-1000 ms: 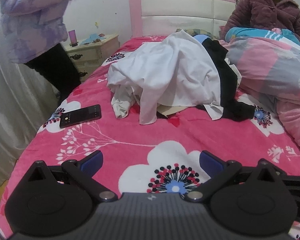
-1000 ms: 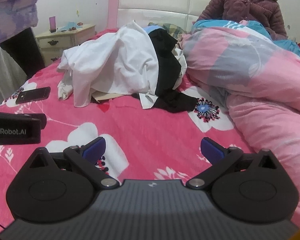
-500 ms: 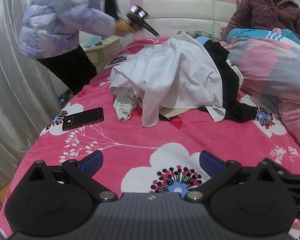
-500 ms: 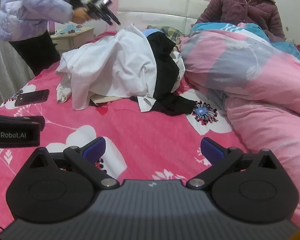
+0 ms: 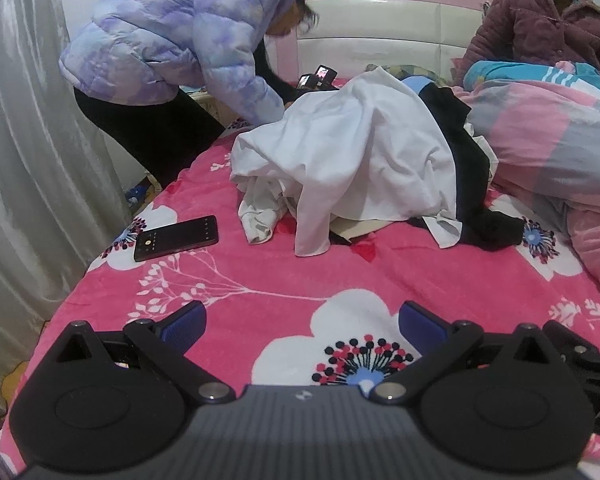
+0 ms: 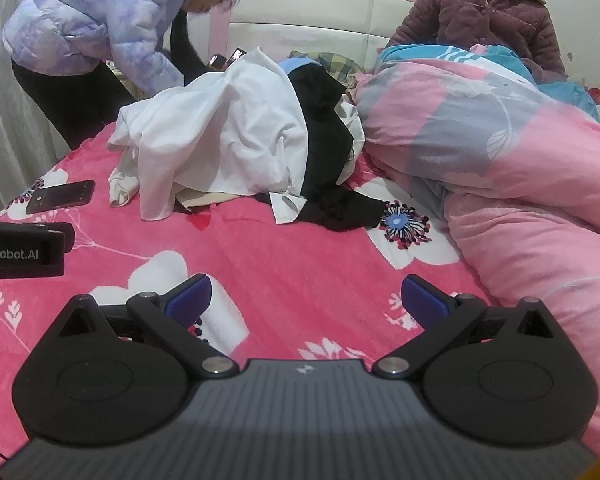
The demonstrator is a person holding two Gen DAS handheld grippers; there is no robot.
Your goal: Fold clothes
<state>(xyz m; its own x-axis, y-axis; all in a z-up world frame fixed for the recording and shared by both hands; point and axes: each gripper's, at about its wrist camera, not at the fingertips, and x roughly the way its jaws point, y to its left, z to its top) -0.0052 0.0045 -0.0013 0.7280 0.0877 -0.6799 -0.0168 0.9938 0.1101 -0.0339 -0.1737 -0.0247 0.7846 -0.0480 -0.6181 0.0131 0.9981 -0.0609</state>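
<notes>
Both grippers empty, jaws spread wide, hovering low over the pink floral blanket [image 5: 260, 280] at the near end of the bed.

Left gripper [image 5: 302, 320]: clothes pile lies straight ahead, well apart; white garment [image 5: 360, 160] on top, black garment [image 5: 468, 184] draped down the pile's right flank.

Right gripper [image 6: 306, 296]: same pile sits ahead and left of centre; black garment's lower end [image 6: 340, 212] is its nearest cloth.

Pile's long axis runs away toward the headboard.

Judgement: neither gripper clearly closer; right better placed for the black garment, left for the white hem.

Smartphone [image 5: 176, 238] lies left of the pile, apart from it.
</notes>
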